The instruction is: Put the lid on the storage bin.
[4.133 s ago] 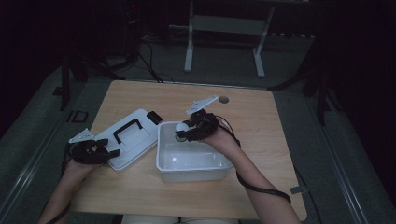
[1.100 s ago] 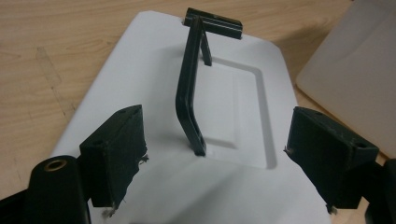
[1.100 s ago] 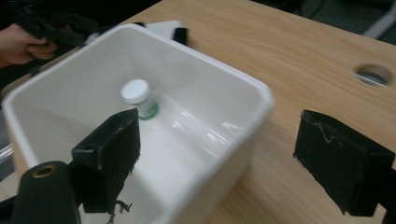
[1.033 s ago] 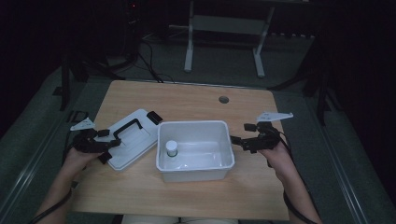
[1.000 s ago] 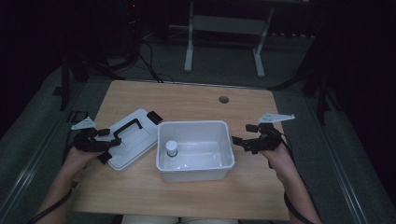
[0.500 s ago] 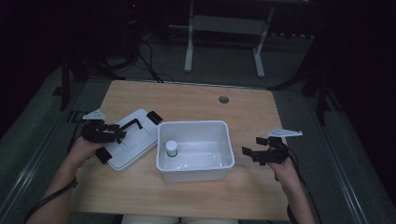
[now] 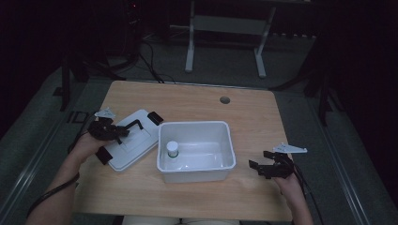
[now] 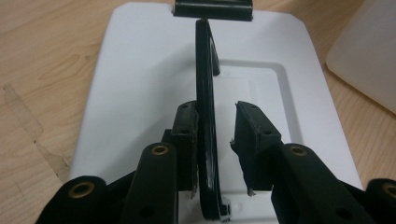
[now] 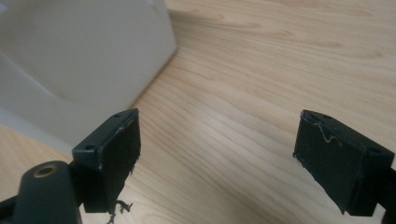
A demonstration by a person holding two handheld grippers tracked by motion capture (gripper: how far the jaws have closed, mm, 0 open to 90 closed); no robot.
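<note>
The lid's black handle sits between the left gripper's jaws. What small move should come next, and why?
Probably close the left gripper: the handle stands upright between its jaws, touching one, with a gap to the other. The lid lies flat beside the open box, so a firm grasp likely comes before lifting.

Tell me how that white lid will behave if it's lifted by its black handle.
The lid looks like thin moulded plastic, so probably light and fairly stiff. The left gripper straddles the narrow upright handle, one finger apparently touching and a gap on the other side; once gripped, the flat lid may swing or tilt. The handle looks smooth, so it could slip.
</note>
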